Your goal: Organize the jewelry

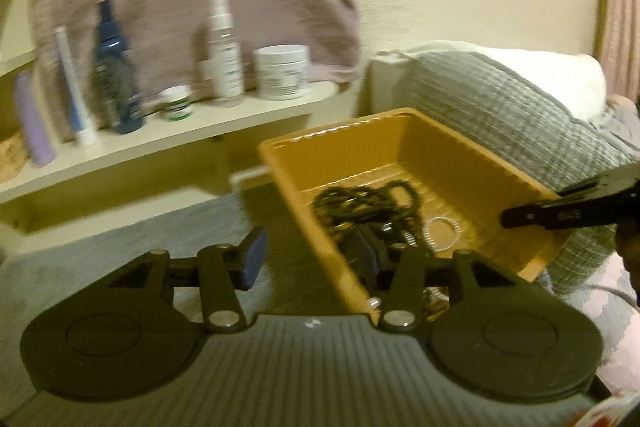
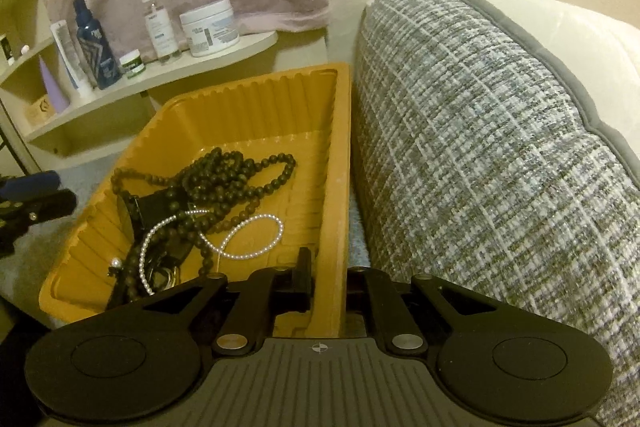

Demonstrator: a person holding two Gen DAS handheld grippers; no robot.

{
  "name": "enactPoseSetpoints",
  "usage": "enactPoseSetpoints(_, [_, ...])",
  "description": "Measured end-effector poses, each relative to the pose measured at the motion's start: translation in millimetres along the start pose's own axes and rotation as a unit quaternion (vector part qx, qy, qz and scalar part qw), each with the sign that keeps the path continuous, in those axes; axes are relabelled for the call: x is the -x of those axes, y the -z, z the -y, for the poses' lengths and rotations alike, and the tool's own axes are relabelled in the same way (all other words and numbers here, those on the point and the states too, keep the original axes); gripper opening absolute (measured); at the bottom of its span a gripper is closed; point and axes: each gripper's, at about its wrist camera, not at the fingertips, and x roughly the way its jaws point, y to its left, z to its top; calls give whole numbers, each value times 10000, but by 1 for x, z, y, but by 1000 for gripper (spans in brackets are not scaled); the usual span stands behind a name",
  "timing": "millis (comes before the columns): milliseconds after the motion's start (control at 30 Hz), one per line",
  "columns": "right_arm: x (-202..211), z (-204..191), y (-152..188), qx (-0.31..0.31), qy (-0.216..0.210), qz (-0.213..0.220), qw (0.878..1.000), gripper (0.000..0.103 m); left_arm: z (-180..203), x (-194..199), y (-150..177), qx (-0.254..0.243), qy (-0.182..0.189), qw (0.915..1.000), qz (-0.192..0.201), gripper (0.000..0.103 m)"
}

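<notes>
Ribbed orange plastic tray point(image 2: 328, 163) resting beside a grey-and-white woven cushion point(image 2: 480, 167), with a cream shelf of toiletry bottles and jars point(image 2: 160, 23) behind. Inside the tray lie the jewelry pieces: a long strand of dark round beads point(image 2: 224, 179) heaped in loops, a white pearl strand point(image 2: 248, 239) twisted over it, and a clear ridged bangle point(image 1: 442, 233) flat on the floor of the tray. The right gripper point(image 2: 328, 291) straddles the tray's right wall, one finger inside and one outside; whether the fingers actually pinch the wall cannot be told. The left gripper point(image 1: 312, 259) is spread wide, its right finger down among the dark beads, its left finger outside the tray's wall.

Handling, by judgement: both strands are light, limp and prone to tangle or snag on one another; lift each by a single free loop, slowly. The thin tray wall likely flexes, so a grasp near a corner should hold it steadier.
</notes>
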Motion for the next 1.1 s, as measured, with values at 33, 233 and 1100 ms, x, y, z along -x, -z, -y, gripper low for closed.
enactPoseSetpoints(33, [1, 0, 1, -33, -29, 19, 10000, 13, -5, 3, 2, 82, -44, 10000, -12, 47])
enactPoseSetpoints(233, [16, 1, 6, -185, -208, 292, 9992, 72, -21, 17, 11, 306, -237, 9992, -21, 49])
enactPoseSetpoints(1100, [92, -111, 25, -356, 79, 84, 9993, 85, -60, 95, 37, 1463, -499, 9870, -447, 102])
